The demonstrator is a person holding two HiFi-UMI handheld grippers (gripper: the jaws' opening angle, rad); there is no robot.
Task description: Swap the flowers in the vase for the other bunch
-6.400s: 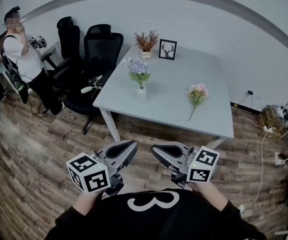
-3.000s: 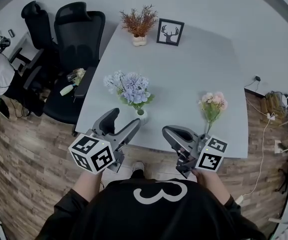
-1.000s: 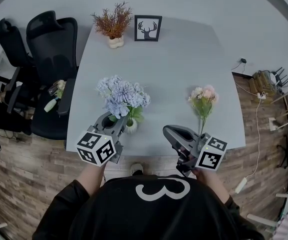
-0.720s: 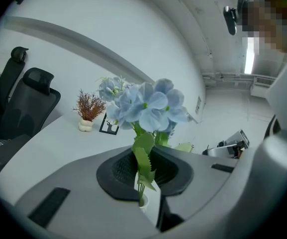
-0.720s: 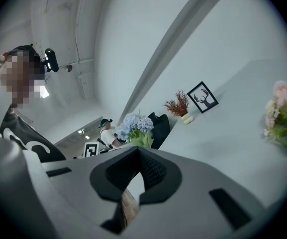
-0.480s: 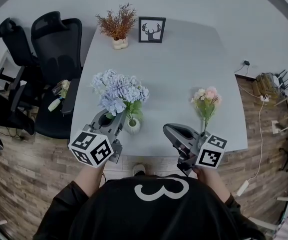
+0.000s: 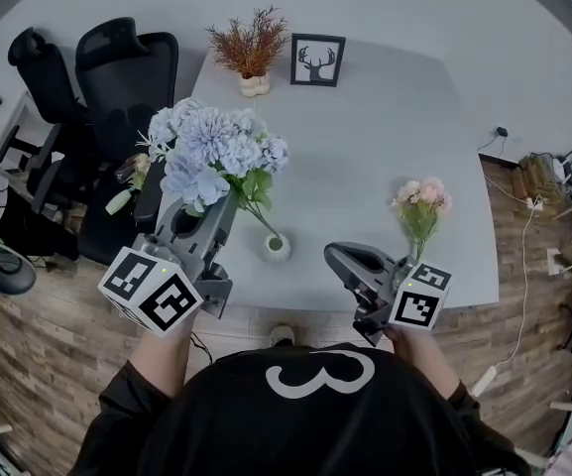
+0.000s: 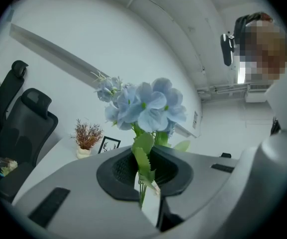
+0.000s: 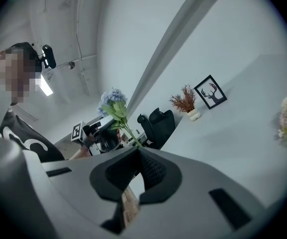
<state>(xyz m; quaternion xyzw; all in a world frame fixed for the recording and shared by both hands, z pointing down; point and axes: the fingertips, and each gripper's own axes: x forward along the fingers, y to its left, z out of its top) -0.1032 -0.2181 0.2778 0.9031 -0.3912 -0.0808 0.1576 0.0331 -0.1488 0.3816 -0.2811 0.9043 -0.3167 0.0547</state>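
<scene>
So the left gripper (image 7: 214, 228) is clamping the green stems of the blue flowers (image 7: 211, 152) right between its jaws, just under the leaves, with the blooms sticking out past the tips. The bunch is hanging over the table's (image 7: 365, 137) near left corner. Its stem end is pointing down at the mouth of the white vase (image 7: 277, 247), and I can't tell if it's fully out. The right gripper (image 7: 357, 266) is hovering with its jaws closed on nothing, just beside the pink flowers (image 7: 420, 206). Compared to half a second back, the blue bunch and left gripper are riding higher and further left, while the right one is staying put.
</scene>
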